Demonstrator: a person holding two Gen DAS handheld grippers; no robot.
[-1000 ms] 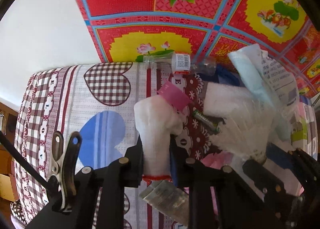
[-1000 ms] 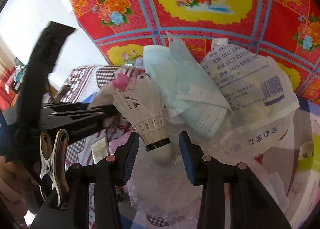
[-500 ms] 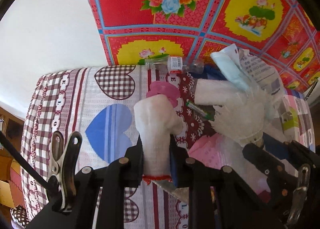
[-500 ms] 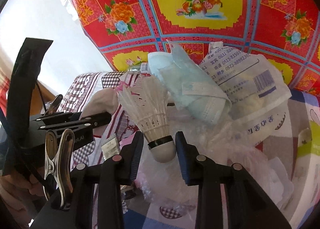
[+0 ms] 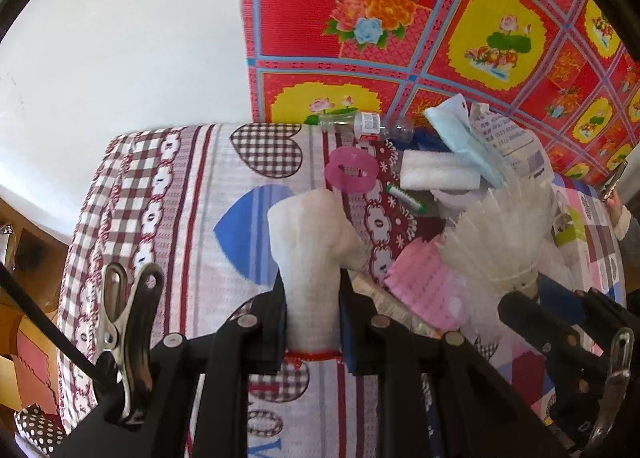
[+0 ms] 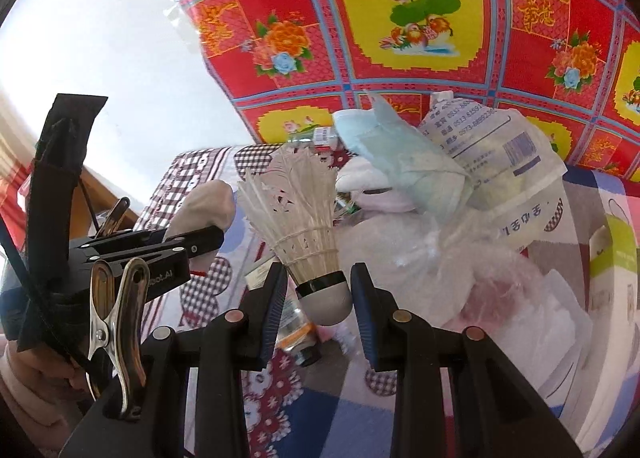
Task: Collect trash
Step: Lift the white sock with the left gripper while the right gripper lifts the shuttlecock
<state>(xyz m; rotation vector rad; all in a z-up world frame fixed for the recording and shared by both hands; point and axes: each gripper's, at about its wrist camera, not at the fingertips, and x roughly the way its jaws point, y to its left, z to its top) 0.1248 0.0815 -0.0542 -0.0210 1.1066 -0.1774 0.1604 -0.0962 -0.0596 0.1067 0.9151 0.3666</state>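
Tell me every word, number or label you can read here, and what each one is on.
"0513-8159", "0573-8889236": phone-like numbers on the printed plastic bag; its Chinese lines and barcode are too small to read.
"bot.AI": partly hidden marking on the left gripper.
"LOV": large letters on the heart-patterned cloth, cut off.
Small bottle: barcode label, unreadable.
Green box: print too blurred.

Right gripper (image 6: 318,298) clamped on shuttlecock (image 6: 298,226) cork.
Held feathers-up above littered patterned cloth (image 6: 192,178); left gripper (image 6: 200,238) alongside.
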